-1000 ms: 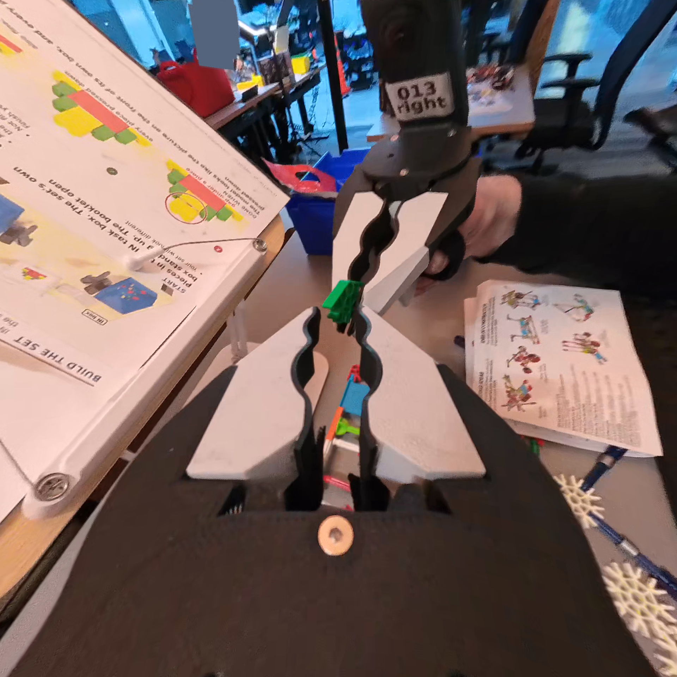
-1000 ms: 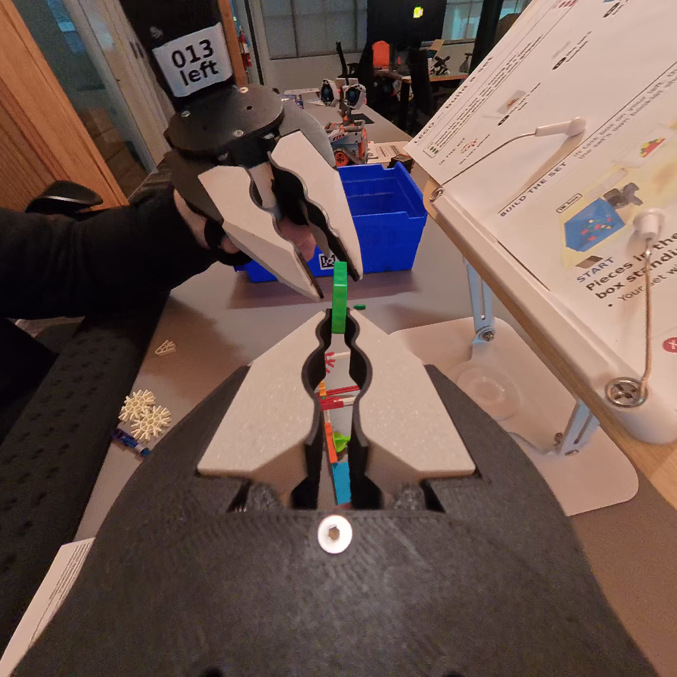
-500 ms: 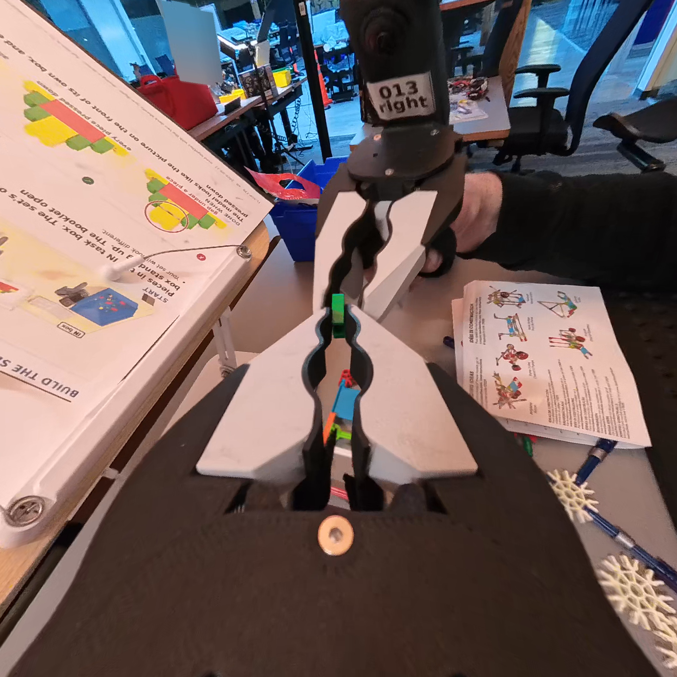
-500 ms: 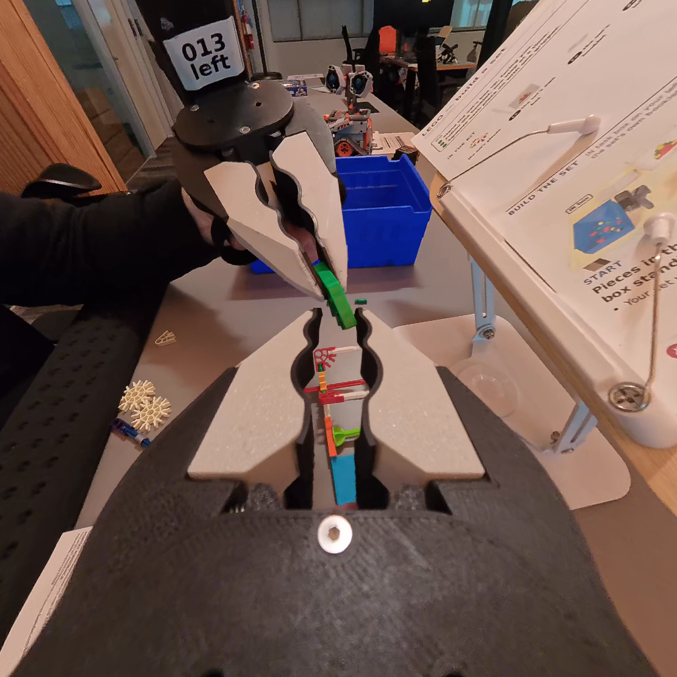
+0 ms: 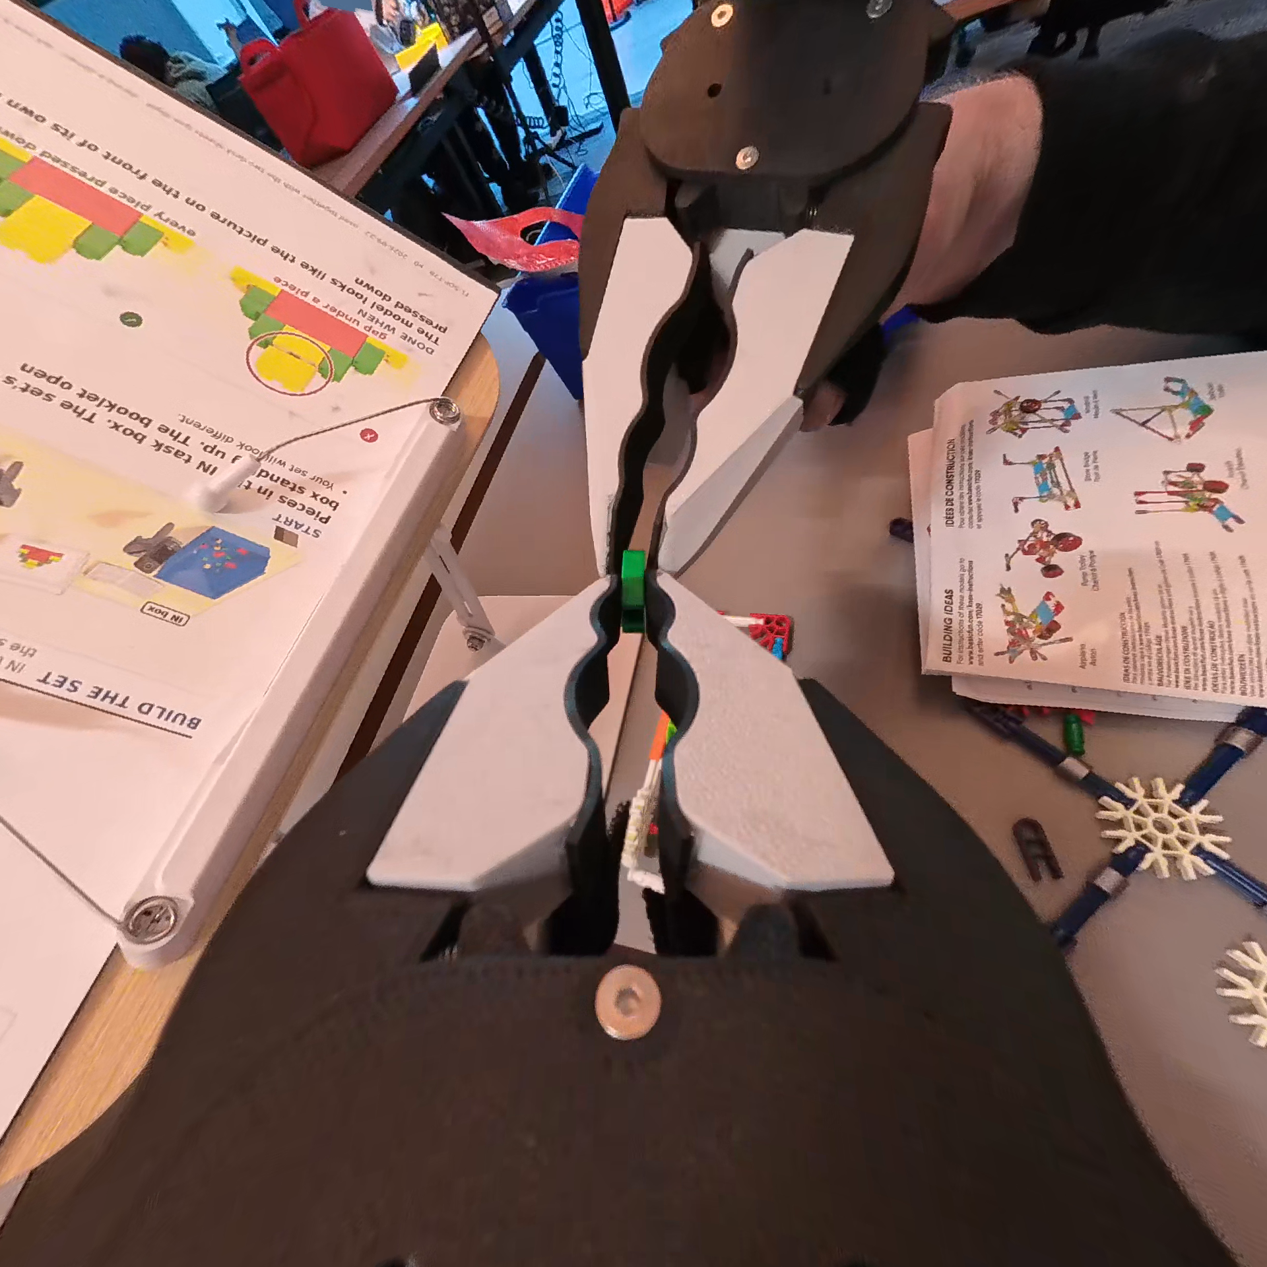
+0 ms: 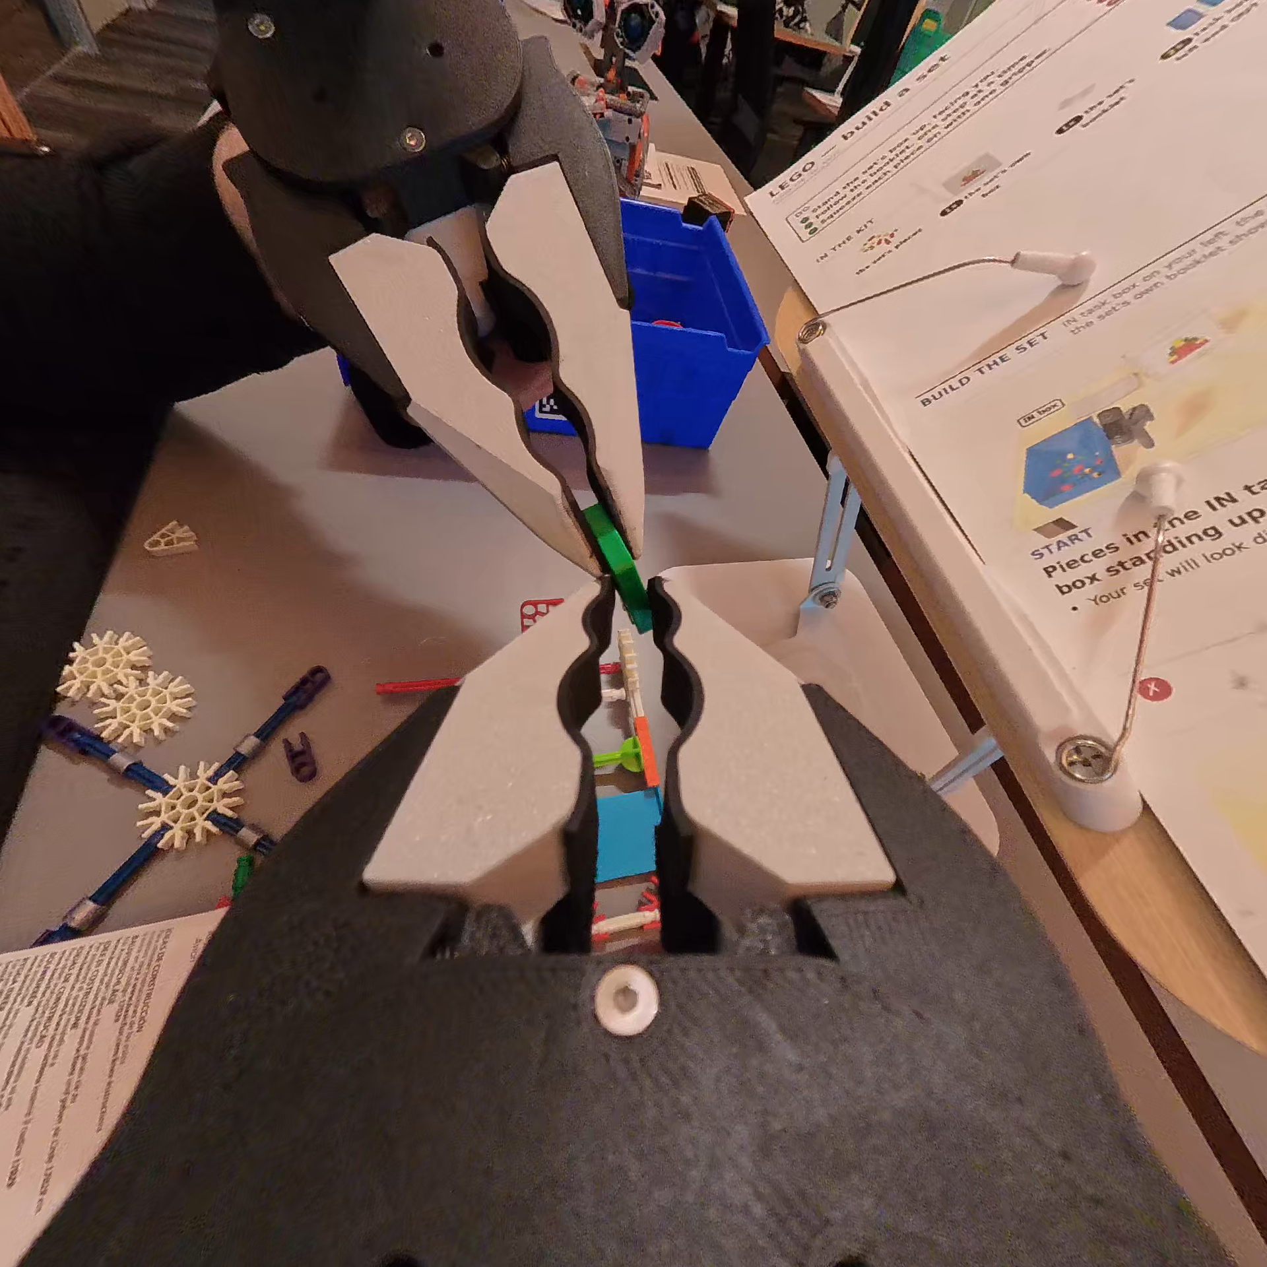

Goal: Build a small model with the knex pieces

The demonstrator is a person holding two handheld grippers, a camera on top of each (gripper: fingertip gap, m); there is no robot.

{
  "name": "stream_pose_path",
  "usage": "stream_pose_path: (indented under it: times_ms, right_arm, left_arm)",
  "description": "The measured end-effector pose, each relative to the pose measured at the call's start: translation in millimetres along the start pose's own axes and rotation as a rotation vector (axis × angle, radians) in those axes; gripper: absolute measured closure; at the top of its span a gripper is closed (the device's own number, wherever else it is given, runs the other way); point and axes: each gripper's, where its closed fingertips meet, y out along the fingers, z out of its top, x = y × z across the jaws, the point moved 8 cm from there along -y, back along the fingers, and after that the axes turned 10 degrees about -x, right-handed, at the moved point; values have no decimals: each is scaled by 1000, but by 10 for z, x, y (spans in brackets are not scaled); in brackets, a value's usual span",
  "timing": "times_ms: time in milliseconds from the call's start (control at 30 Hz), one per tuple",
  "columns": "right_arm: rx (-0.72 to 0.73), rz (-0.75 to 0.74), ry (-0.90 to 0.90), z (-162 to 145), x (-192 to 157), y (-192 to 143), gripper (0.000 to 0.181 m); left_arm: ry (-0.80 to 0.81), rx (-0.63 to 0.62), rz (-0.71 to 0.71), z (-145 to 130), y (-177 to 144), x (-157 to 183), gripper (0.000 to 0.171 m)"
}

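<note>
In my left wrist view, my left tongs [image 5: 632, 595] sit mid-frame pinched nearly closed on a small green plastic piece [image 5: 632, 588], tip to tip with my right tongs [image 5: 634, 559] reaching down from the top, while a sloped instruction board [image 5: 206, 439] fills the left and a printed booklet [image 5: 1097, 548] and cream snowflake connectors [image 5: 1161, 826] lie on the grey table [image 5: 960, 809] at right. In my right wrist view, my right tongs [image 6: 627, 591] are slightly parted around the green piece's lower end without clearly gripping, the left tongs [image 6: 613, 552] clamp its upper end, and a blue bin [image 6: 692, 343] stands behind at upper centre.
</note>
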Motion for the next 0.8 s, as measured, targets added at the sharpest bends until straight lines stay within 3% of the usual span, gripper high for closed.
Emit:
stream_pose_path:
  times_ms: [200,300,600,800]
  right_arm:
    - [47,3,18,28,24,-45,177]
    - [102,15,61,49,61,-86,177]
    - [142,60,83,61,52,-104,177]
    - [138,54,81,56,57,-100,176]
  left_arm:
    - [-30,51,32,29,-22,-50,161]
    - [-100,109,-23,26,-54,-95,152]
    - [-158,196,-85,1,-61,-132,163]
    - [-149,184,-82,-6,-61,-133,165]
